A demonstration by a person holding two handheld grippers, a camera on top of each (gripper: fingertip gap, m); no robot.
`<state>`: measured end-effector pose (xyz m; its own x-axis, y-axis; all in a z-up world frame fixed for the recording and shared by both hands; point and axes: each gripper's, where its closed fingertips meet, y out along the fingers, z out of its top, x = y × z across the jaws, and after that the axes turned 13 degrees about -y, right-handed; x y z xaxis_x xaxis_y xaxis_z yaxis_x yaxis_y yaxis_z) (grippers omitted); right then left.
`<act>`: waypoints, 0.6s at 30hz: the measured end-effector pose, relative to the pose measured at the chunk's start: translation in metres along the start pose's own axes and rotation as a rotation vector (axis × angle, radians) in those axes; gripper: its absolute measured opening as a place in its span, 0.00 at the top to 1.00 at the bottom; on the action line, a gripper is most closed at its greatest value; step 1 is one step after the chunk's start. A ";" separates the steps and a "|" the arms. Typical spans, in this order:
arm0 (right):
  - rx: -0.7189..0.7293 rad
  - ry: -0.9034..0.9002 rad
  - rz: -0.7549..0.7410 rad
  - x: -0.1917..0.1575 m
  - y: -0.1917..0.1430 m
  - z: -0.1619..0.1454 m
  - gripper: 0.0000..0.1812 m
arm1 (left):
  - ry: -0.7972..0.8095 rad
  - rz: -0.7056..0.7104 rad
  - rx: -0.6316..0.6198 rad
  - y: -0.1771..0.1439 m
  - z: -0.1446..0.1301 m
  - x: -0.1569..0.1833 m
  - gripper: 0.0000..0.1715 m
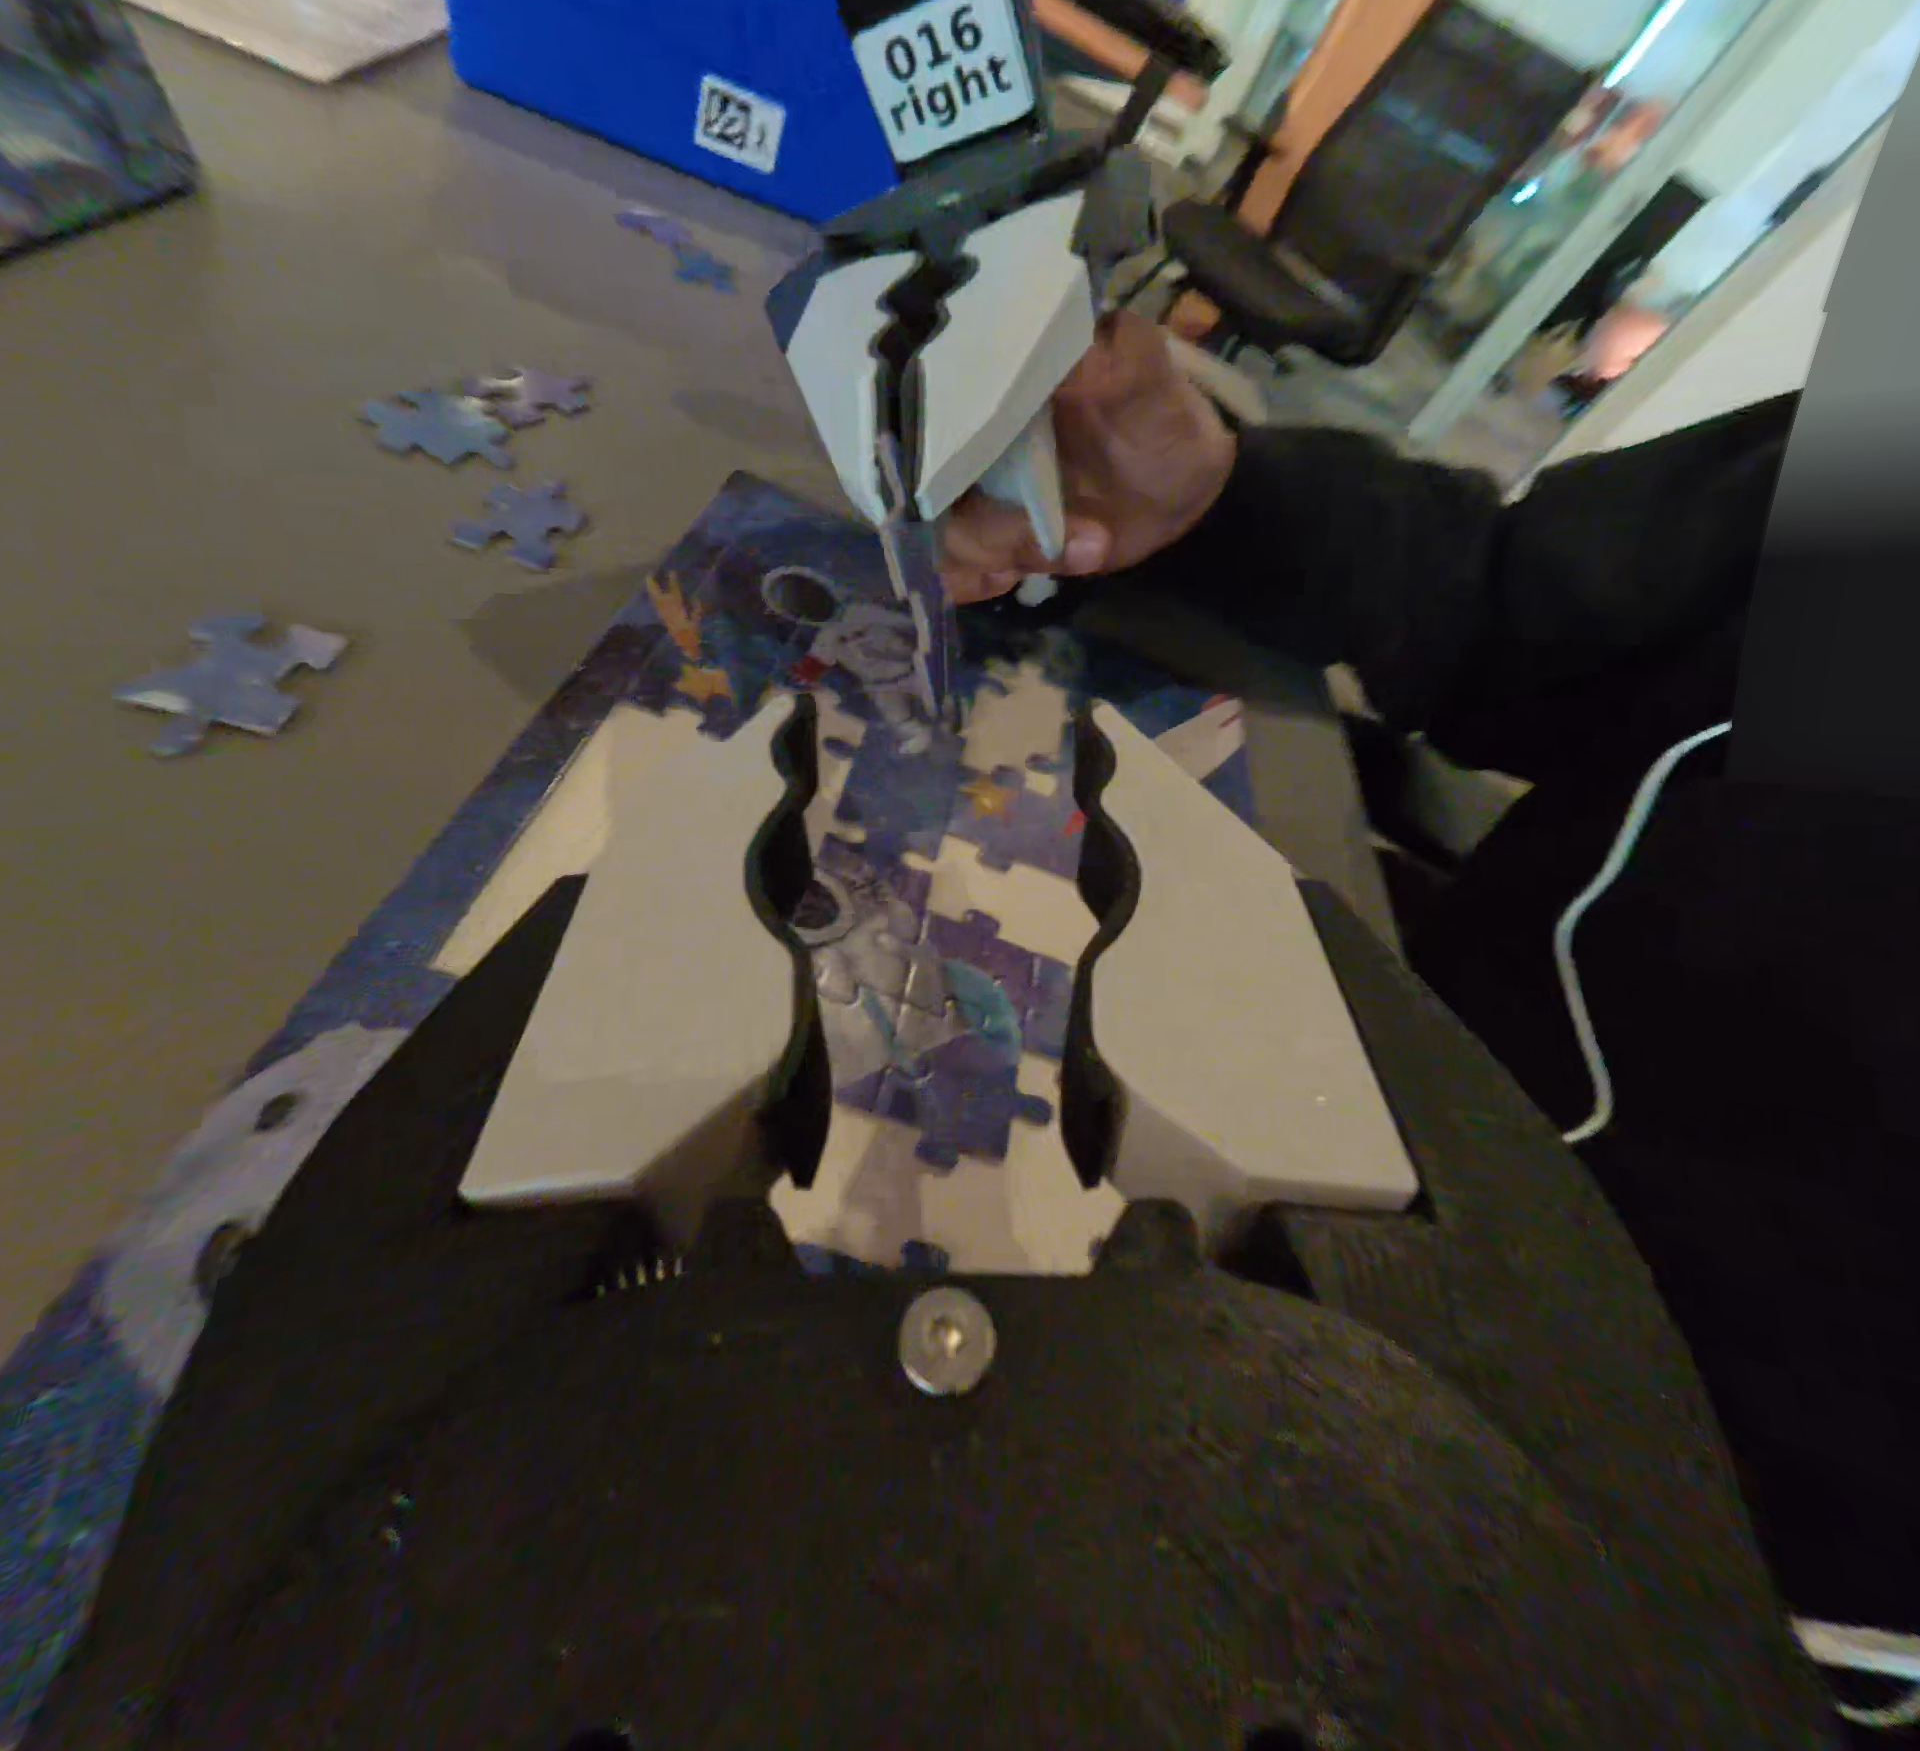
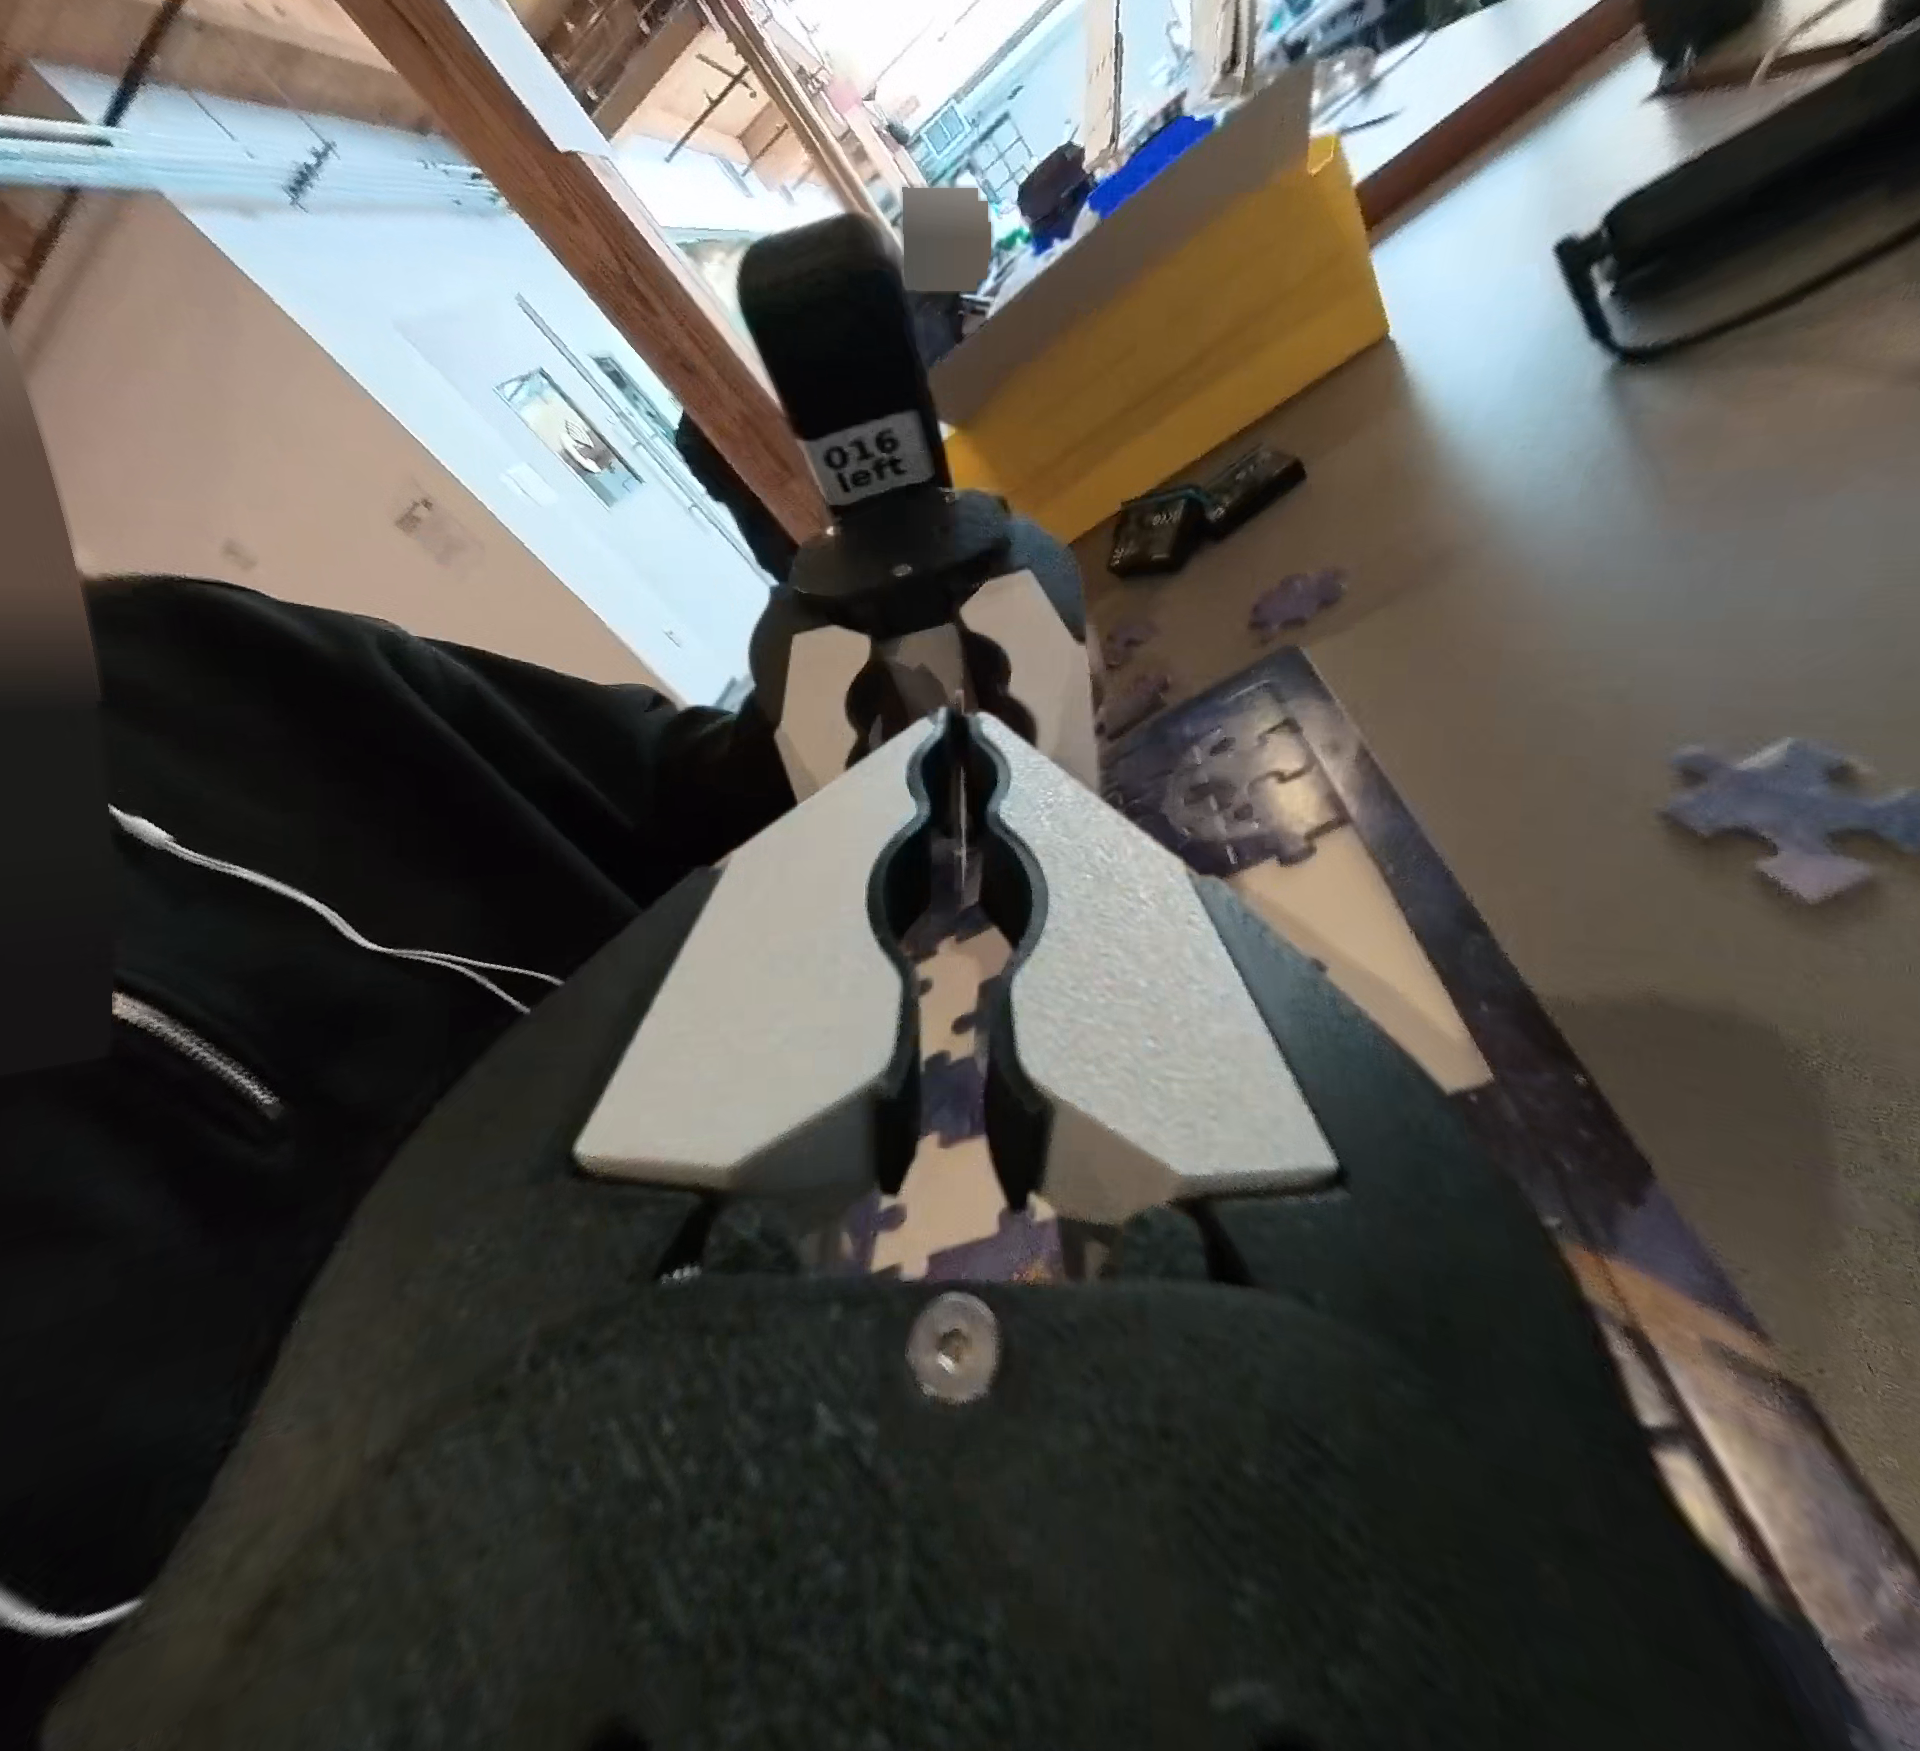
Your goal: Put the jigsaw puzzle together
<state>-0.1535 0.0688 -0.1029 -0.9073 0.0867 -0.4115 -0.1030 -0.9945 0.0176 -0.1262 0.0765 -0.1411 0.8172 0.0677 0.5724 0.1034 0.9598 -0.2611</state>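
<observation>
The puzzle board [image 1: 416,953] lies on the table, part filled with dark blue space-themed pieces. My left gripper [image 1: 940,714] hovers just above it, open, with nothing pressed between its pads. My right gripper [image 1: 899,506] points down from above, shut on a blue puzzle piece [image 1: 920,610] that hangs edge-on, its lower end near the left fingertips. In the right wrist view my right gripper [image 2: 954,725] is shut on the thin piece [image 2: 961,808], seen edge-on. The open left gripper [image 2: 925,683] is just beyond it. The board's rim [image 2: 1455,922] runs along the right.
Loose pieces [image 1: 234,683] [image 1: 520,522] [image 1: 447,423] lie left of the board; more [image 2: 1766,818] [image 2: 1294,600] lie on the table. A blue bin [image 1: 623,18] and a puzzle box [image 1: 62,91] stand behind. A yellow box [image 2: 1195,371], small black items [image 2: 1205,506] and a black case [image 2: 1745,247] are farther off. My right fingertips sit around 5 cm from my left ones.
</observation>
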 end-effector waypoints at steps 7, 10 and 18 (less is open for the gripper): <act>-0.006 -0.125 -0.029 -0.012 0.010 0.003 1.00 | -0.021 -0.096 -0.026 -0.004 -0.003 0.009 1.00; -0.001 -0.117 -0.036 -0.008 0.006 0.004 1.00 | -0.035 -0.096 0.010 -0.010 0.004 0.007 1.00; -0.090 -0.090 -0.011 -0.004 0.001 -0.013 1.00 | -0.123 -0.122 0.143 -0.029 0.025 -0.001 1.00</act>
<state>-0.1453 0.0664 -0.1129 -0.9395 0.0982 -0.3282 -0.0797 -0.9944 -0.0695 -0.1441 0.0557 -0.1142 0.7274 -0.0267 0.6857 0.1085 0.9912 -0.0765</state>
